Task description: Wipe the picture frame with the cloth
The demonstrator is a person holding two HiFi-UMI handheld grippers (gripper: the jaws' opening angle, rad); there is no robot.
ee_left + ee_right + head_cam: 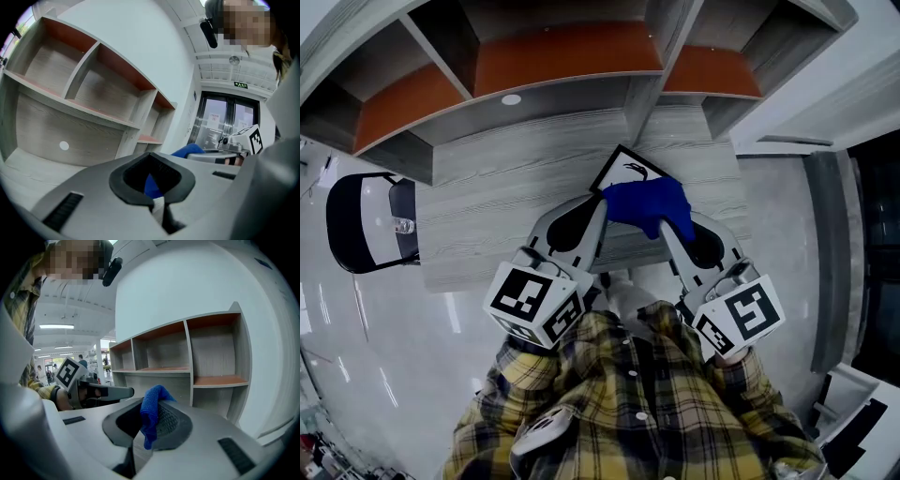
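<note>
**A:** Starting close to you, what is each tool doing?

**B:** My left tool (595, 206) reaches out toward 12 o'clock. Its jaws are pressed together on a thin pale edge, which I judge to be the side of the picture frame (623, 171). My right tool (667, 223) runs beside it, at 3 o'clock from the left one. Its jaws are pinching the blue cloth (647, 204), which bunches over their tips.

**A:** Where is the frame from the cloth?

**B:** They are touching. The cloth covers the frame's side at 4 o'clock. The bare white face and the dark-rimmed corner show past the cloth at about 11 o'clock.

**A:** What about its long axis?

**B:** I can't tell, because too much is hidden under the cloth. The one free edge runs from 7 toward 1 o'clock.

**A:** Which tool is nearer the unwiped part?

**B:** The left one is, but it is the holder. I judge the next stroke belongs to the right tool, dragging the cloth toward 11 o'clock across the face.

**A:** And beyond that?

**B:** The grey bench (506, 216), then the shelves (562, 56) at 12 o'clock.
</note>
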